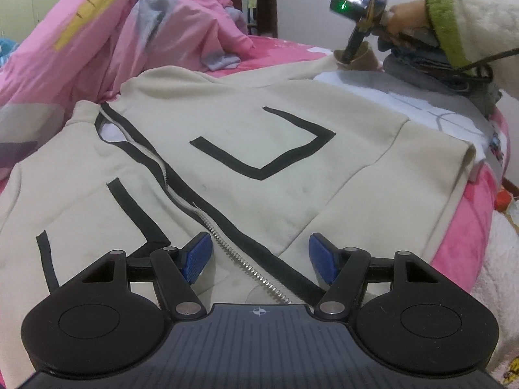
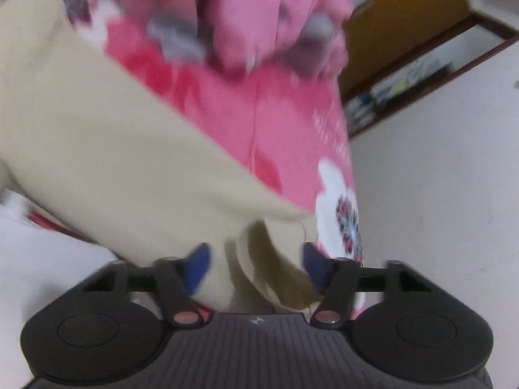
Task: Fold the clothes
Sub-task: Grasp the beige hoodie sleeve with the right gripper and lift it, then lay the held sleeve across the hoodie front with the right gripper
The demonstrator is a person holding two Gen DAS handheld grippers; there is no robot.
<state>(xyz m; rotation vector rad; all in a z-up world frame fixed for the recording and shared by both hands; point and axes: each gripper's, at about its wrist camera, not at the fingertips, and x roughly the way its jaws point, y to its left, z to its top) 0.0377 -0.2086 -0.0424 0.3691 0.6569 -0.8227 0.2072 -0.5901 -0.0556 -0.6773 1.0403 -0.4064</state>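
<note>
A beige zip-up jacket (image 1: 292,168) with black trim lies spread front-up on the bed, its zipper (image 1: 207,223) partly undone. My left gripper (image 1: 261,257) hovers open at the jacket's lower hem, with the zipper running between its blue pads (image 1: 198,257). Far off at the upper right, a hand in a fluffy cream sleeve holds my right gripper (image 1: 350,53) down at the jacket's sleeve end. In the blurred right wrist view my right gripper (image 2: 256,267) stands open. The beige sleeve cuff (image 2: 269,275) lies bunched between its fingers.
A crumpled pink quilt (image 1: 129,32) is heaped at the back left on the pink sheet (image 2: 285,123). A white and grey garment (image 1: 421,97) lies under the jacket's right side, with folded denim (image 1: 421,61) behind it. The bed edge drops off at the right. A wooden shelf (image 2: 405,48) hangs on the wall.
</note>
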